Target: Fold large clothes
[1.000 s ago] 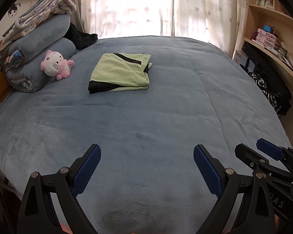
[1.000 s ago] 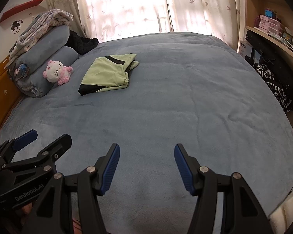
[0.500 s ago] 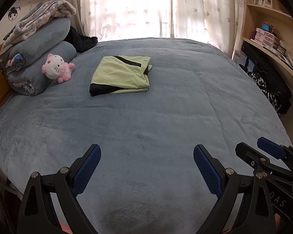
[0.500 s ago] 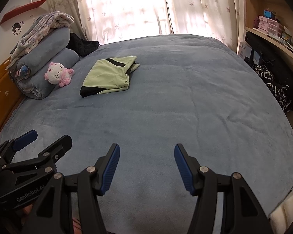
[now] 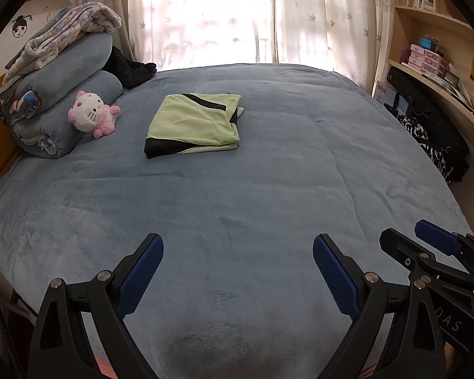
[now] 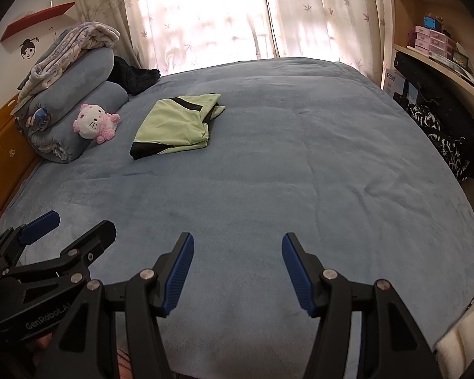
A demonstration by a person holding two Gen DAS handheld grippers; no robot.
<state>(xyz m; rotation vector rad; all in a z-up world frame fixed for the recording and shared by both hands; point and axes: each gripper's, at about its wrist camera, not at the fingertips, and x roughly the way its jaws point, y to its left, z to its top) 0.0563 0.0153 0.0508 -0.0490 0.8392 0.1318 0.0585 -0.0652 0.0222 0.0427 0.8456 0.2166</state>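
Already folded, the green-and-black garment [image 5: 194,124] lies toward the bed's [image 5: 268,189] far left corner, well apart from the left hand-held gripper [image 5: 237,271] and right hand-held gripper [image 6: 237,271], both spread wide and empty at the near edge, so best withdraw without dragging the blanket

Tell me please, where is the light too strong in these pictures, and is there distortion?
Left wrist view: the window behind the curtains is blown out white, and the bed bulges from fisheye bending. Right wrist view: the same glare at the curtains; the green folded garment stays sharp, with dark vignetting at the corners.
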